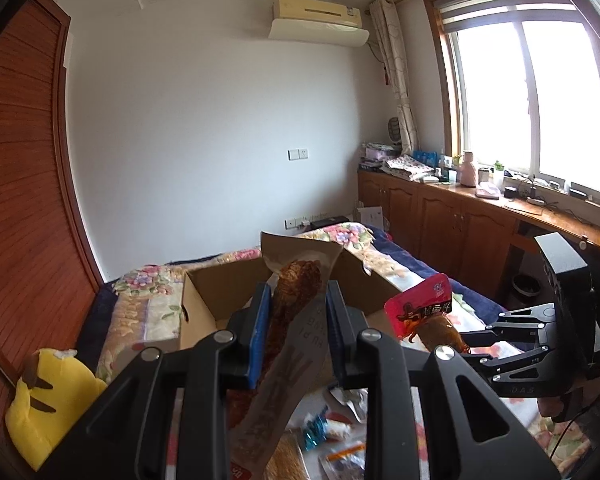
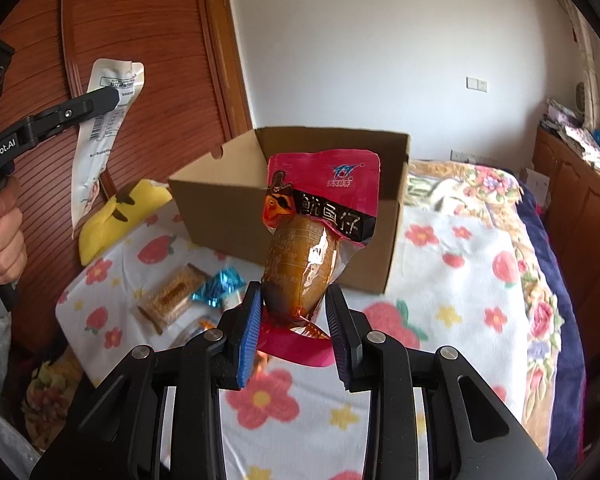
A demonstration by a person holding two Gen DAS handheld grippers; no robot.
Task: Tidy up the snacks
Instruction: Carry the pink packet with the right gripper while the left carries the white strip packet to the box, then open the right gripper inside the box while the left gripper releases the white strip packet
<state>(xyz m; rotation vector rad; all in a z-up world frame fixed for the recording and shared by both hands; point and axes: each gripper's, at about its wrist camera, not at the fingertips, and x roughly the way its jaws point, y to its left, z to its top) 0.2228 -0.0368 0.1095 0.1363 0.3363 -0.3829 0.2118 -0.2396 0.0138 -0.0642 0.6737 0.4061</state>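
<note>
Open cardboard box (image 2: 300,216) on floral blanket (image 2: 440,280), mid-frame. Left gripper (image 1: 296,312) clamped on long paper-backed meat snack pack (image 1: 288,320); barcode side only in right view. Right gripper (image 2: 294,320) pinching pink squid pouch (image 2: 320,216), centre.

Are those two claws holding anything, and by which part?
Yes. The left gripper pinches a long grey snack pack around its middle; the right gripper holds a pink squid pack by its lower end.

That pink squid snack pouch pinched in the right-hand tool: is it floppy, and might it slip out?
The pink squid pouch stands upright above the right gripper, so its packed middle probably stiffens it. Its glossy film looks slippery, so it might slide. The flat sealed edges look crinkled and would likely bend easily.
</note>
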